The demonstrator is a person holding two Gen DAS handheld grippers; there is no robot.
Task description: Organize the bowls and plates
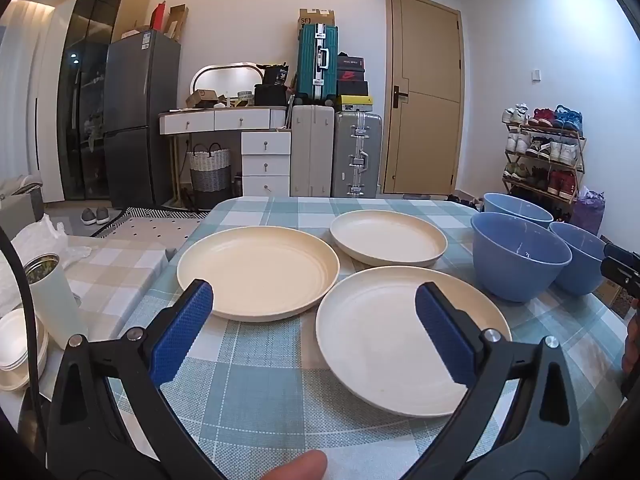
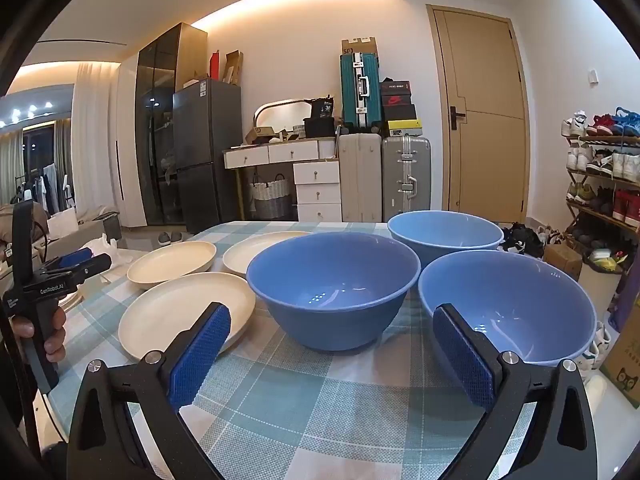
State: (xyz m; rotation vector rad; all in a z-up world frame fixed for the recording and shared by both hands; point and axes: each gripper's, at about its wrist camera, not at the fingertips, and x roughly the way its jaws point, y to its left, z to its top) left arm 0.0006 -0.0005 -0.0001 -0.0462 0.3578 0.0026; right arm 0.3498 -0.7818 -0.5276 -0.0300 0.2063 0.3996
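Three cream plates lie on the checked tablecloth: a near one [image 1: 400, 340], a left one [image 1: 258, 270] and a far one [image 1: 388, 238]. Three blue bowls stand to their right: a middle one [image 2: 332, 284], a near right one [image 2: 516, 304] and a far one [image 2: 444, 234]. My left gripper [image 1: 314, 296] is open and empty, hovering over the near edges of the left and near plates. My right gripper [image 2: 332, 320] is open and empty, in front of the middle and near right bowls. The left gripper also shows in the right wrist view [image 2: 76, 262].
The table [image 1: 248, 392] has a green and white checked cloth. Left of it a side surface holds a white tin [image 1: 52, 296], stacked white dishes [image 1: 18, 340] and a plastic bag. A cardboard box [image 2: 624, 364] stands right of the table. Suitcases, a dresser, a fridge and a shoe rack stand behind.
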